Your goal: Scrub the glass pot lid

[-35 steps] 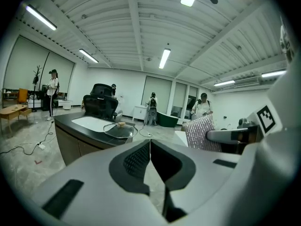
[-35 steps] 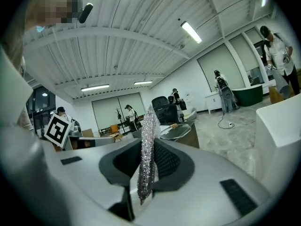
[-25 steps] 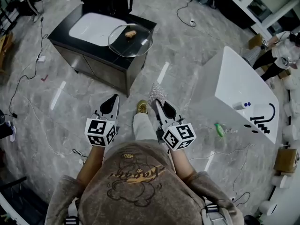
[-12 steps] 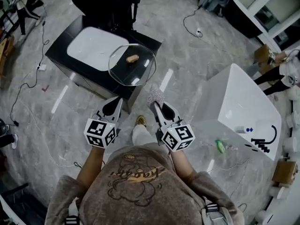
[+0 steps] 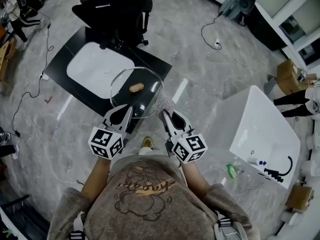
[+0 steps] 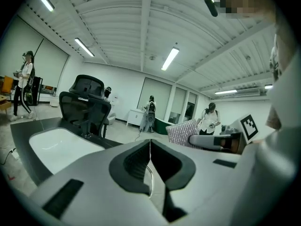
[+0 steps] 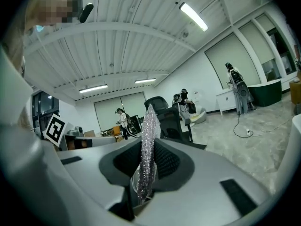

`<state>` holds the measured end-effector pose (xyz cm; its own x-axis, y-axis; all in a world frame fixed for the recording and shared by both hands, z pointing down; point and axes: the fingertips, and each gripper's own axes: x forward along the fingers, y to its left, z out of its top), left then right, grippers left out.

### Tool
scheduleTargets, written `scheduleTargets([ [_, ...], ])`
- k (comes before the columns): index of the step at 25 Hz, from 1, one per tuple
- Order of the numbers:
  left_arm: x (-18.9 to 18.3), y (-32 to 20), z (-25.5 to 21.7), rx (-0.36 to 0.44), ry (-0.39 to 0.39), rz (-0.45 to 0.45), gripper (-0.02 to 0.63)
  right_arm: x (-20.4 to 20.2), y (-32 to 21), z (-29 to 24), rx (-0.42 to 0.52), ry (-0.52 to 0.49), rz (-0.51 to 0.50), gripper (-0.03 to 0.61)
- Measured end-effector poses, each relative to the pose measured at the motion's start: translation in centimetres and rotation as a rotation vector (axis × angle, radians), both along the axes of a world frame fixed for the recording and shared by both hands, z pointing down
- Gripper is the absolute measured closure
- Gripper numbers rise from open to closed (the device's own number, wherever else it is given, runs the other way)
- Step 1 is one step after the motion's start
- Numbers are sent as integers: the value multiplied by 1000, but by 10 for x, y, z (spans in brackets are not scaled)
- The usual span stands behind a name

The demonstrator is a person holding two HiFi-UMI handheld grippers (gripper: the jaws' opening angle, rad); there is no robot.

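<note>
The round glass pot lid (image 5: 142,100) with a brown knob (image 5: 136,88) lies over the near corner of a black table (image 5: 157,64). My left gripper (image 5: 128,109) is shut with nothing seen between its jaws (image 6: 150,144). Its tip reaches the lid's near rim in the head view; whether it touches I cannot tell. My right gripper (image 5: 165,113) is shut on a glittery silver scrubbing pad (image 5: 167,102), which stands upright between the jaws (image 7: 149,126) just right of the lid. The pad (image 6: 182,133) also shows in the left gripper view.
A white basin (image 5: 95,69) is set in the black table, with a black office chair (image 5: 115,9) behind it. A white counter (image 5: 265,129) with bottles stands at the right, a green bottle (image 5: 231,171) on the floor by it. Cables cross the floor. People stand in the background.
The person has walked up to the table, so the lid and table now lie right at the gripper tips. Both grippers stay shut, and the pad stays in the right one.
</note>
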<state>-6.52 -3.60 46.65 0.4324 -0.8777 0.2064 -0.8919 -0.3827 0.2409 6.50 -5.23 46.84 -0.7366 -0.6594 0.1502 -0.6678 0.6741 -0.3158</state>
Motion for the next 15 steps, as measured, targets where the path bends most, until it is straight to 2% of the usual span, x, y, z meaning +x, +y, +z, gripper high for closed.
scheduleTargets([
  [2, 1, -13, -1, -5, -9, 12, 591, -4, -13, 0, -5, -1, -8, 499],
  [4, 2, -23, 0, -14, -15, 32, 374, -8, -24, 1, -14, -3, -2, 499],
  [5, 2, -28, -1, -15, -24, 40, 348, -9, -29, 1, -18, -4, 5, 499],
  [9, 1, -44, 5, -34, -82, 95, 348, -15, -44, 2, -29, 1, 30, 499],
  [15, -6, -71, 32, -67, -252, 208, 350, -16, -59, 4, -42, 1, 102, 499],
])
